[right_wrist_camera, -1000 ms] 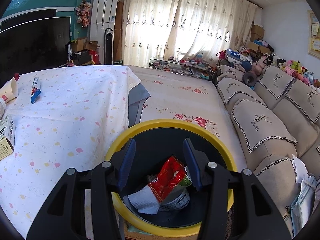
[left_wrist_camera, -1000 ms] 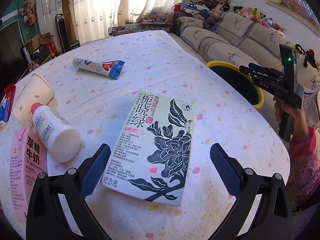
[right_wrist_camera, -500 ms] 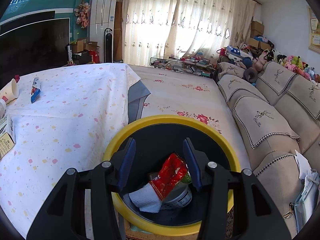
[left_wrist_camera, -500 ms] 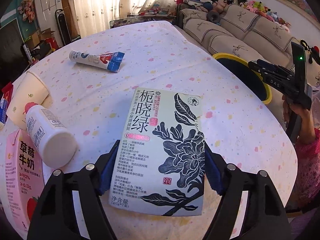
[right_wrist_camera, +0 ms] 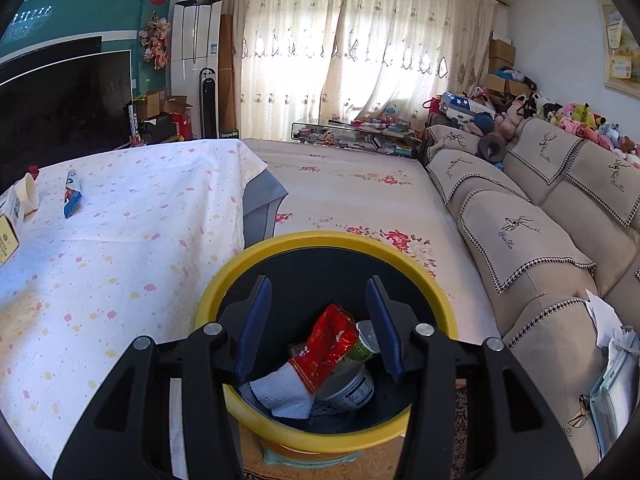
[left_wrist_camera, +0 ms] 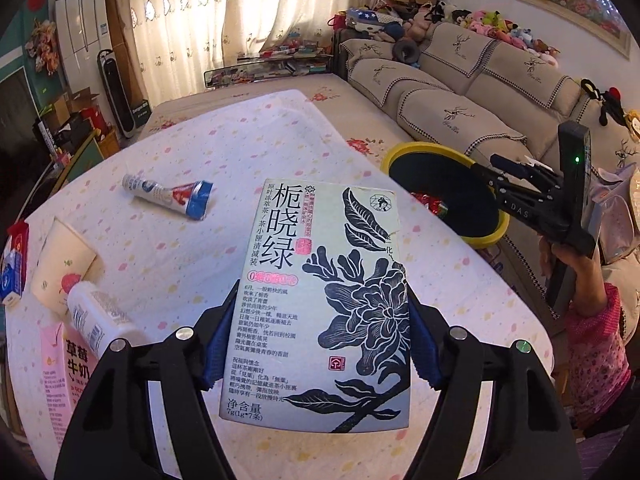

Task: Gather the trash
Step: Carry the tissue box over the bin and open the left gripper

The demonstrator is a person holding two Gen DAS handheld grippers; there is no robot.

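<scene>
Tea box point(left_wrist_camera: 320, 304), pale with a black flower print, sits clamped between the blue pads point(left_wrist_camera: 218, 344) of your left gripper point(left_wrist_camera: 316, 340), whose jaws have just been closing on its long sides; it looks lifted clear of the dotted tablecloth point(left_wrist_camera: 240, 152). You are in the carry step. The yellow-rimmed trash bin point(left_wrist_camera: 404, 151) stands beyond the box, off the table's edge. Your right gripper point(right_wrist_camera: 318, 324) hovers over that bin with its fingers half apart and nothing between them, above a red wrapper point(right_wrist_camera: 328, 344). Next, I judge, you swing the box over the rim, clear of the right gripper, then release.
</scene>
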